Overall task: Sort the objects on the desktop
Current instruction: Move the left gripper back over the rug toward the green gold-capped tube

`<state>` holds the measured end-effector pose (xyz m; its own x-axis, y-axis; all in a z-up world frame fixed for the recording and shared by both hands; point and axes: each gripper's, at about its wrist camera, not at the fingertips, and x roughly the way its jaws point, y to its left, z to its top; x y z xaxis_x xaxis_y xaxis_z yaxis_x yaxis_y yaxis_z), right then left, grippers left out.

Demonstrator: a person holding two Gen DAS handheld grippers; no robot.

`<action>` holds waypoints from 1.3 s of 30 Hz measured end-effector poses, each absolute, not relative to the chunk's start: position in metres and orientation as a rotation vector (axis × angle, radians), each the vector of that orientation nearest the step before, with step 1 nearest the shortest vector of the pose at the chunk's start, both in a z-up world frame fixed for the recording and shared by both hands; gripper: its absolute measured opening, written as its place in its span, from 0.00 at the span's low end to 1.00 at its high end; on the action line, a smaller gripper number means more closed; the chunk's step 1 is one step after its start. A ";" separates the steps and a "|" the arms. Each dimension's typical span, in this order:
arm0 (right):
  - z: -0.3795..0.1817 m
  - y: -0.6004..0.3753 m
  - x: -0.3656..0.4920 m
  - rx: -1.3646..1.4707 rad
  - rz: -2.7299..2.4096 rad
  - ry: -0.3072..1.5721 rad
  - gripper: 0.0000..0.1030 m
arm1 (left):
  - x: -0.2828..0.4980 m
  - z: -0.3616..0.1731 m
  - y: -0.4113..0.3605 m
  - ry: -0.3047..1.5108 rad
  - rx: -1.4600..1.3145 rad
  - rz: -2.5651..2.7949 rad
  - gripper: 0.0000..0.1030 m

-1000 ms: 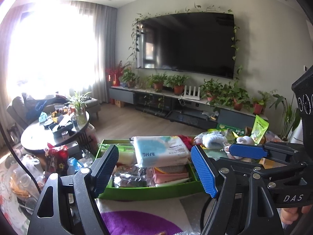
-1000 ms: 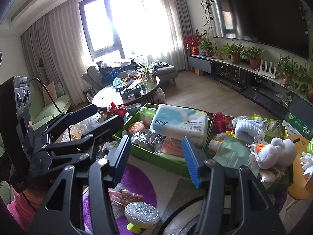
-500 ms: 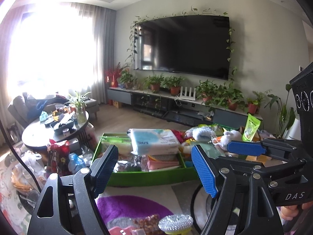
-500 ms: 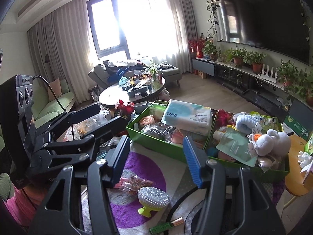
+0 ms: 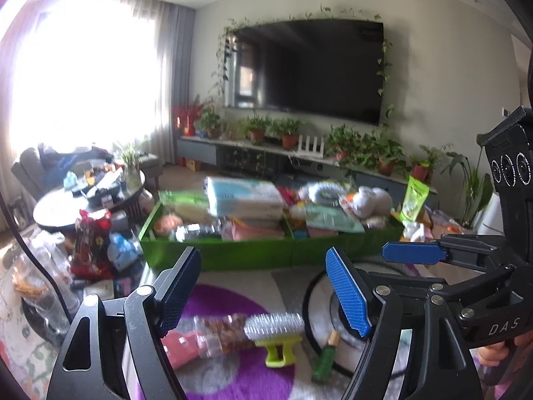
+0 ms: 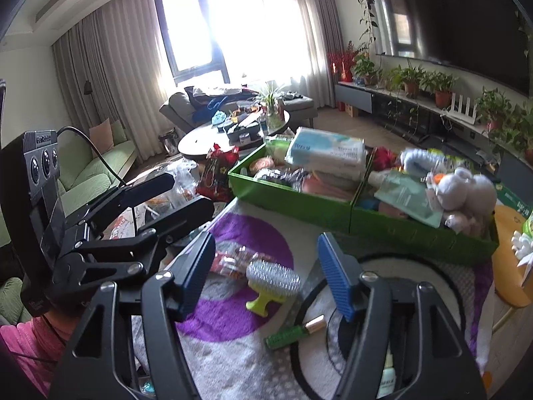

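A two-part green box (image 5: pixel 213 255) (image 6: pixel 293 201) full of items stands at the far side of the purple and white mat (image 6: pixel 233 320). A tissue pack (image 5: pixel 245 196) (image 6: pixel 328 151) lies on top of its left part, a plush toy (image 6: pixel 463 188) in its right part. On the mat lie a silver brush with a yellow-green handle (image 5: pixel 274 328) (image 6: pixel 271 278), a small green bottle (image 5: pixel 324 356) (image 6: pixel 293 333) and a snack packet (image 5: pixel 216 331) (image 6: pixel 230 261). My left gripper (image 5: pixel 263 290) and right gripper (image 6: pixel 266 271) are both open and empty, above the mat near the brush.
A round coffee table (image 6: pixel 233 131) with clutter stands beyond the box, with a red bag (image 5: pixel 90 243) and plastic bags beside it. A TV unit with potted plants (image 5: pixel 299 153) lines the far wall. A yellow stool (image 6: pixel 509 253) stands at the right.
Both grippers have pulled back from the green box and tilted down. The brush, green bottle and snack packet on the mat have come into view. Both stay open and empty.
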<state>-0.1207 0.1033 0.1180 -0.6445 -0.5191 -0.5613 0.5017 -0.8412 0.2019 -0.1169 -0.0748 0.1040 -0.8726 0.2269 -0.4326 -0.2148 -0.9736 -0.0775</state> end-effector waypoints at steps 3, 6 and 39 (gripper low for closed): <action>0.107 0.105 -0.114 0.870 -2.416 -0.048 0.62 | -0.112 0.094 -0.074 -0.081 -0.716 2.797 0.75; 0.098 0.108 -0.109 0.891 -2.407 -0.061 0.62 | -0.108 0.089 -0.071 -0.089 -0.740 2.792 0.75; 0.017 0.118 -0.137 1.132 -2.312 0.049 0.62 | -0.073 0.001 -0.038 -0.003 -1.056 2.694 0.75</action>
<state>-0.1372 0.1178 0.0171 -0.4872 -0.4669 -0.7380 0.4976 -0.8429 0.2047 -0.0734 -0.0377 0.0010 -0.7073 0.2291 -0.6688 -0.2277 -0.9694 -0.0913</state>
